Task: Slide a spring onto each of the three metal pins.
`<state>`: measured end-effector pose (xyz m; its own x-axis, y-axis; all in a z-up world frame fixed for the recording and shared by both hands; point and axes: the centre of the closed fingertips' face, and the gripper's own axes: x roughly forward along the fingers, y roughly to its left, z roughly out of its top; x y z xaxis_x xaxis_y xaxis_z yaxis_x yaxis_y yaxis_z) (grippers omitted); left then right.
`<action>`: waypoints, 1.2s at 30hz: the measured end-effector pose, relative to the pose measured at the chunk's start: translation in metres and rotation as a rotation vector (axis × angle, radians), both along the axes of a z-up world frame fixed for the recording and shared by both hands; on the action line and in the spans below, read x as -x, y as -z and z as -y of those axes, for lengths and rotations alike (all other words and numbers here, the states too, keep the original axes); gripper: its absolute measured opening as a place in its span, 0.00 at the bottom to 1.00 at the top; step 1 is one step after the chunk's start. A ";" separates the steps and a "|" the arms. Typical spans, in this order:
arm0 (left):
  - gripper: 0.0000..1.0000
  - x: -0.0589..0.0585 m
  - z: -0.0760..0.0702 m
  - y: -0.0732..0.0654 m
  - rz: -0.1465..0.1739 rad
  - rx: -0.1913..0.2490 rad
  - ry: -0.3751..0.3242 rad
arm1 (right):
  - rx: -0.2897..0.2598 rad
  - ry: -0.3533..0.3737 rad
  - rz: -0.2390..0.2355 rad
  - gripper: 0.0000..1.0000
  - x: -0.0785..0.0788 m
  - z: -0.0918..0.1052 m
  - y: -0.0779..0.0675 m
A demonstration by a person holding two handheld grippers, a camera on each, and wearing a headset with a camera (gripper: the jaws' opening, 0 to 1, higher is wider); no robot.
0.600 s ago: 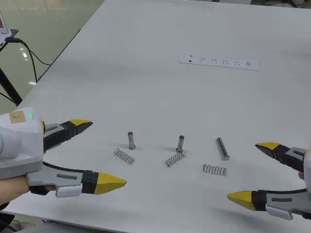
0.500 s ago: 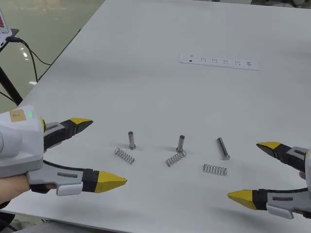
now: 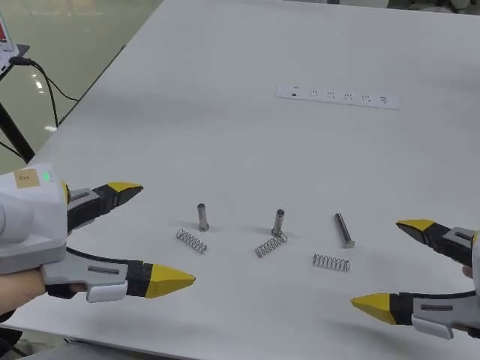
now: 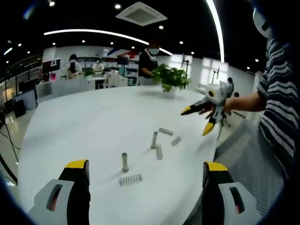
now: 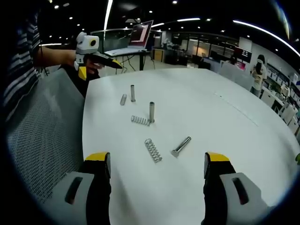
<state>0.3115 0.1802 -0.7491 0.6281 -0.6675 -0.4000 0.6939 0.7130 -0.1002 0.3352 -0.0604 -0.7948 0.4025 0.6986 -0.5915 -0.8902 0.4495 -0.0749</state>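
While it is taken in from the head view, the broad white counter [image 3: 225,135] is seen to carry all the work. The left gripper [image 3: 167,234], grey-bodied with black jaws tipped in yellow, is held low over the counter's near left edge. Its jaws are spread wide, with nothing between them. The right gripper [image 3: 375,262], of the same build, is held over the near right edge, and its jaws are likewise spread wide and empty.

A long white power strip [image 3: 337,96] is laid flat toward the far side, well apart from everything else.

Between the two grippers a row of three short pins is set out. The left steel pin [image 3: 202,216] is stood upright on its base, as is the middle steel pin [image 3: 278,222]. The right steel pin [image 3: 343,229] is laid on its side, with its broader end turned toward the person.

A small wire coil is laid flat on the near side of each pin. The left coil spring [image 3: 191,241] is placed just beside the left pin but apart from it. The middle coil spring [image 3: 271,245] is angled with one end at the middle pin's base, though whether they touch cannot be told. The right coil spring [image 3: 331,262] is laid near the fallen pin, apart from it.
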 end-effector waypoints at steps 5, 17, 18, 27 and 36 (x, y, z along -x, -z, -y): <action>0.98 0.001 0.000 0.000 -0.002 0.000 0.003 | 0.002 -0.005 -0.002 0.81 0.000 -0.002 0.001; 0.98 0.001 -0.002 0.000 -0.001 -0.003 0.004 | 0.003 -0.010 0.002 0.81 0.000 -0.004 -0.002; 0.98 0.001 -0.001 0.000 -0.001 -0.001 0.005 | 0.004 -0.009 0.002 0.81 0.001 -0.004 -0.002; 0.98 0.001 -0.001 0.002 -0.004 0.002 0.009 | 0.004 -0.003 0.002 0.81 0.001 -0.001 -0.001; 0.98 0.003 0.000 0.008 -0.016 0.003 0.012 | 0.006 0.003 -0.005 0.82 0.003 0.002 0.002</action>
